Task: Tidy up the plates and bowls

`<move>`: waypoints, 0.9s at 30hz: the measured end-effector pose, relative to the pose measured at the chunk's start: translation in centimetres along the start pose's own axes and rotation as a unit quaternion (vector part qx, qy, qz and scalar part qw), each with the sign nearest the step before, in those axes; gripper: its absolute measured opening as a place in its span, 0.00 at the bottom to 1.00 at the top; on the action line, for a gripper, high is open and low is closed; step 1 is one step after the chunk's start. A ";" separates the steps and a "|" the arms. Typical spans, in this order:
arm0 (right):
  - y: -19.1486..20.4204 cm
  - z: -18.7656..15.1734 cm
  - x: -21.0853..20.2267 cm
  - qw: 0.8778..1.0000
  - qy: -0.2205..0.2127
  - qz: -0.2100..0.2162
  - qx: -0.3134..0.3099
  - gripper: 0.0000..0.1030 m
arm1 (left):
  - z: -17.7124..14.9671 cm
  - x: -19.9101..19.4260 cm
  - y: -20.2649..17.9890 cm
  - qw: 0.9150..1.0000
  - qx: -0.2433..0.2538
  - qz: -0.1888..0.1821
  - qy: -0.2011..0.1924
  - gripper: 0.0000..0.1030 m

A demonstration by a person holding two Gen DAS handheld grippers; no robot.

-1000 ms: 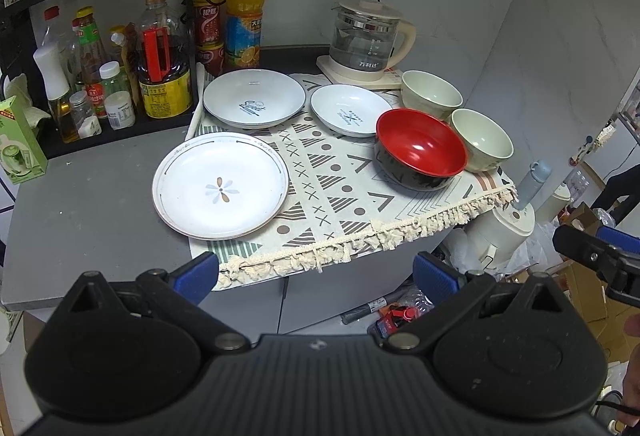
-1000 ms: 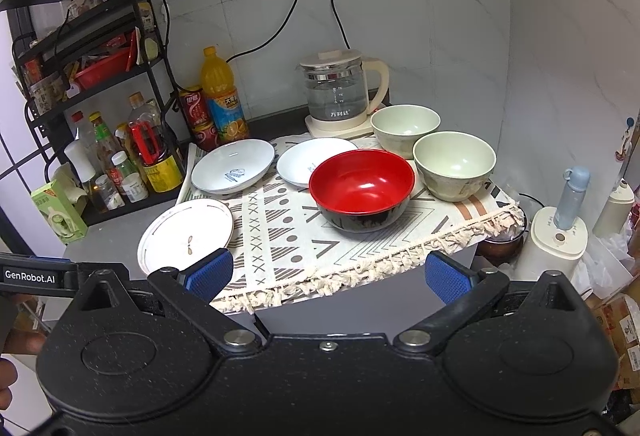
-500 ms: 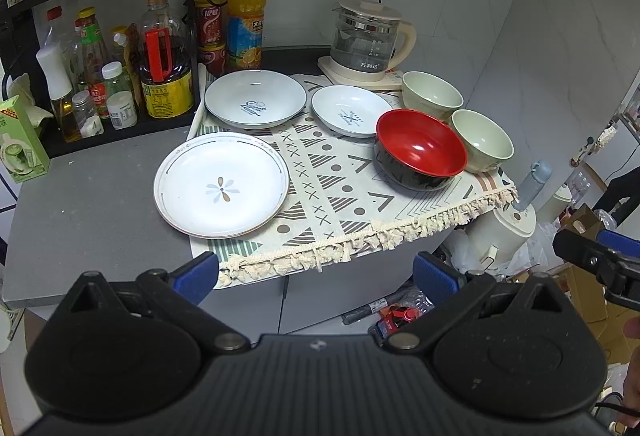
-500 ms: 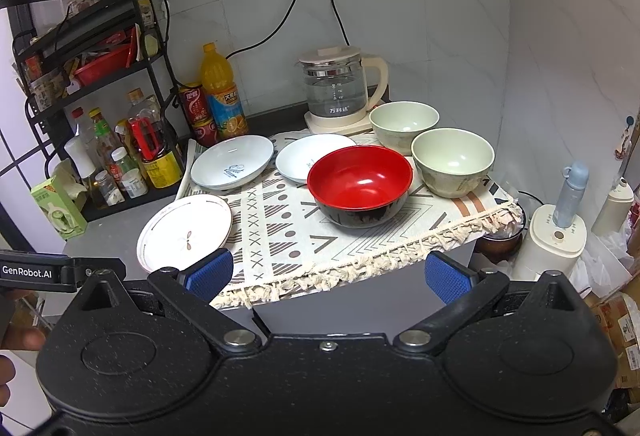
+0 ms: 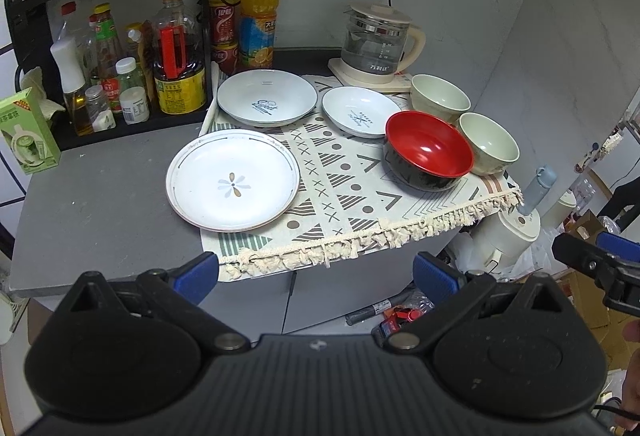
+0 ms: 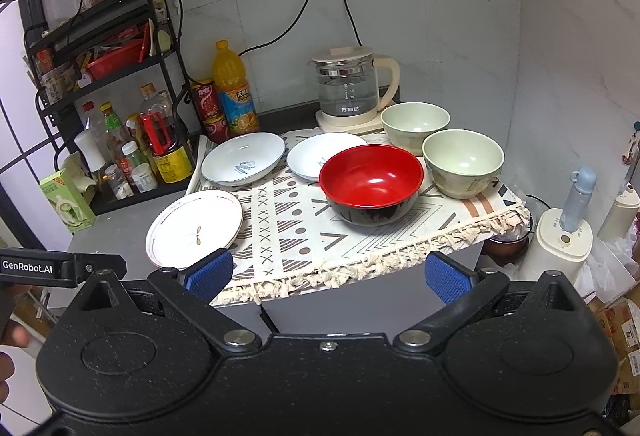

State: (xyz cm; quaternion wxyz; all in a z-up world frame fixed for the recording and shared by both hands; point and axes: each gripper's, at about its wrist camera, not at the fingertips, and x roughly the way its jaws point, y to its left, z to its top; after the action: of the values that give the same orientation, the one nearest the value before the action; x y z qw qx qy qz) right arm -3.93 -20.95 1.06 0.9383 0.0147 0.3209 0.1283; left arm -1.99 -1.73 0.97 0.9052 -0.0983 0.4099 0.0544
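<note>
A flat white plate with a flower mark [image 5: 233, 185] [image 6: 195, 227] lies at the mat's left edge. Behind it are a large white dish [image 5: 267, 103] [image 6: 243, 158] and a smaller one [image 5: 361, 117] [image 6: 316, 159]. A red bowl [image 5: 428, 152] [image 6: 371, 184] stands on the right, with two pale green bowls [image 5: 488, 148] [image 5: 439, 102] [image 6: 463, 162] [image 6: 415, 123] beside and behind it. My left gripper [image 5: 316, 276] and right gripper [image 6: 327, 275] hover open and empty before the counter's front edge.
A patterned fringed mat [image 5: 344, 196] covers the grey counter [image 5: 92, 204]. A glass kettle [image 5: 376, 40], an orange juice bottle [image 5: 258, 20], cans and a rack of condiment bottles [image 5: 120, 68] line the back. Appliances [image 6: 564, 244] and boxes stand low on the right.
Both views have shifted very slightly toward the counter; the dishes have not moved and both grippers stay open.
</note>
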 end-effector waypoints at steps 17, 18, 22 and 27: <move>-0.1 -0.3 0.2 1.000 0.012 0.007 -0.007 1.00 | -0.4 0.2 -0.6 1.000 -0.012 0.014 0.011 0.99; -0.2 -0.2 0.2 1.000 0.012 0.010 -0.005 1.00 | -0.3 0.3 -0.8 1.000 -0.012 0.013 0.013 0.99; -1.1 0.1 0.8 1.000 0.015 0.017 -0.001 1.00 | 0.0 0.8 -1.6 1.000 -0.008 0.016 0.015 0.99; -2.4 0.5 1.5 1.000 0.023 0.018 0.007 1.00 | 0.9 1.3 -2.5 1.000 -0.013 0.000 0.019 0.99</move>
State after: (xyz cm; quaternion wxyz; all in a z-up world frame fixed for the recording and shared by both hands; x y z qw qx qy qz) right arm -1.93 -22.87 0.32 0.9280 0.0244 0.3433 0.1431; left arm -0.06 -3.96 0.88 0.8960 -0.1112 0.4259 0.0580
